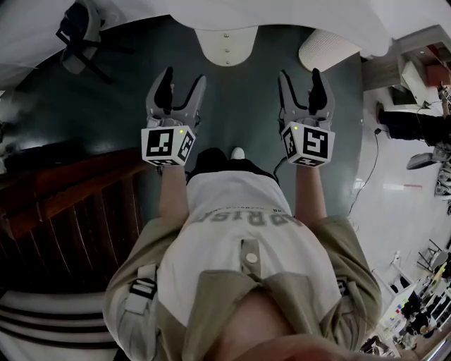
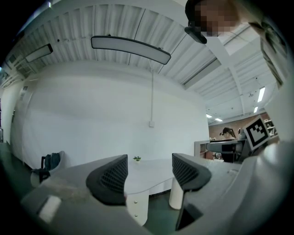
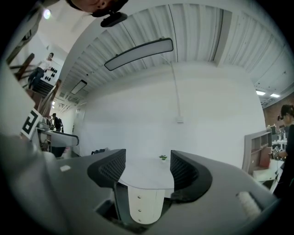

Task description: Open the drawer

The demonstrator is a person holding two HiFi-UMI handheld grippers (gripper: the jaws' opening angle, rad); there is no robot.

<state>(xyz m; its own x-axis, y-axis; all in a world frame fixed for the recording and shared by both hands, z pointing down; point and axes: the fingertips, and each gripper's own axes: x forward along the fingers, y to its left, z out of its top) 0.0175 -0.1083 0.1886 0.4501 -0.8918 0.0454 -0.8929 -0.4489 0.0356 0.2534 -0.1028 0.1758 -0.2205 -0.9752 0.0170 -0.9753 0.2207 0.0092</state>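
- Most of each gripper view is taken up by a white wall (image 2: pixel 92 114) and a ribbed ceiling with a long hanging lamp (image 2: pixel 131 48). The head view, looking steeply down, shows neither.
- Dark green floor (image 1: pixel 106 106) fills the upper half of the head view. The person stands on it, with a dark wooden railing (image 1: pixel 63 204) at the person's left that only this view shows.
- One white table (image 1: pixel 282 14) runs along the top edge of the head view. The gripper views show its top from the side, with a small plant (image 3: pixel 163 157) on it that the head view does not show.
- Under the table stands a white pedestal (image 3: pixel 146 204) with three small round dots in a column. It is possibly the drawer unit, though no drawer edges can be made out. It lies ahead of both grippers and well apart from them. A round leg (image 2: pixel 177 197) stands beside it.
- A dark chair (image 1: pixel 77 35) sits far left on the floor.
- The left gripper (image 1: pixel 183 79) and right gripper (image 1: pixel 299 76) are held side by side in front of the person's body, pointing at the table.
- Each gripper's own view shows its jaws wide apart, with only the distant table between them and nothing held.
- Each gripper carries a marker cube (image 1: pixel 168 144) at its rear.
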